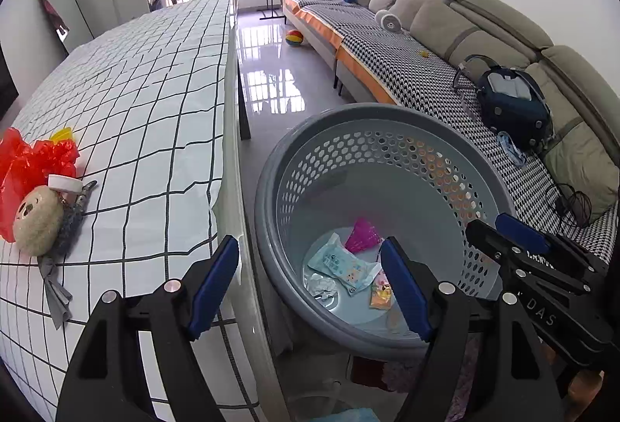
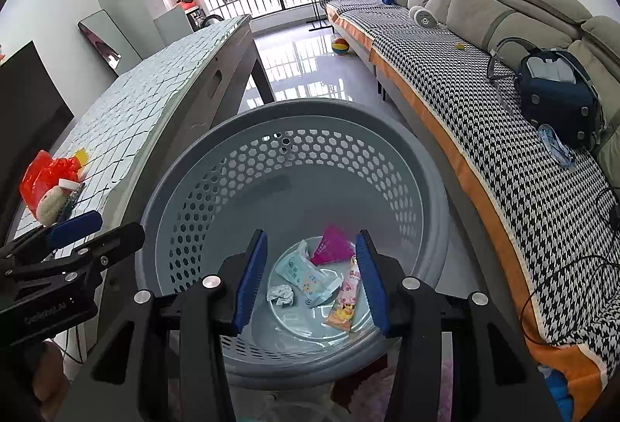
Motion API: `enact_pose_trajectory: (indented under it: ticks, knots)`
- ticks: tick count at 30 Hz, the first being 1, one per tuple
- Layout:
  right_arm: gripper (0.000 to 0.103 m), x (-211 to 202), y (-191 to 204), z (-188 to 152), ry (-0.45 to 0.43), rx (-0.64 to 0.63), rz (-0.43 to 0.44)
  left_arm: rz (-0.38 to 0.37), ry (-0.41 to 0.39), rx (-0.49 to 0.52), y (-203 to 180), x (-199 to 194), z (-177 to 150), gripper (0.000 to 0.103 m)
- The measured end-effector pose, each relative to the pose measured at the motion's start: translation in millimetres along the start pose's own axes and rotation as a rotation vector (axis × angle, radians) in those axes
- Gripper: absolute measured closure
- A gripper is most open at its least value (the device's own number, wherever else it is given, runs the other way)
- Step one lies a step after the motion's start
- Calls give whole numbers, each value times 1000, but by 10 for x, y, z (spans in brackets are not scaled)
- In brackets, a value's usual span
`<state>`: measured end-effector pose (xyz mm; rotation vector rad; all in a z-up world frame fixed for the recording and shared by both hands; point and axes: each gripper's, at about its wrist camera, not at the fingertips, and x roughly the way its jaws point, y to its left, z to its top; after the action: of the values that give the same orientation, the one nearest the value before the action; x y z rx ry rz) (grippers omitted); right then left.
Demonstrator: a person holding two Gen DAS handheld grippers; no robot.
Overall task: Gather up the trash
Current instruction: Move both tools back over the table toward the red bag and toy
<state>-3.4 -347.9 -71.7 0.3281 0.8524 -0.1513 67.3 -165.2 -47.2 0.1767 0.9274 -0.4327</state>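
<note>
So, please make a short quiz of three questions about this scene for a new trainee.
1. True or false: the right gripper holds a wrapper.
2. Where does the pink wrapper lie?
A. on the sofa
B. in the grey basket
C. on the floor
3. Fill in: the red plastic bag lies on the ____.

Key:
1. False; its jaws are open and empty above the basket.
2. B
3. table, beside a round plush toy.
</note>
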Motion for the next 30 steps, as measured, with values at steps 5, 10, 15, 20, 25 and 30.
enact_pose_trajectory:
  ticks: [5, 10, 15, 20, 25, 30]
  knots:
    - [56, -69, 58, 45, -18, -4, 4, -1, -15, 2, 28, -76, 10, 28]
    - [55, -156, 152, 83, -38, -13, -9, -4, -41, 1, 128, -212, 19, 28]
    - [54, -262, 205, 61, -79, 22, -4, 7, -69, -13, 279, -375, -13, 28]
    - [54, -328, 319, 36, -78, 30, 11, 14, -94, -43, 447, -518, -86, 27]
    - [50, -442, 543, 24, -103, -4, 33, 28, -116, -64, 590, -657, -164, 27]
    - [48, -501, 794, -13, -125, -43, 79, 63, -130, -85, 771, -804, -273, 26]
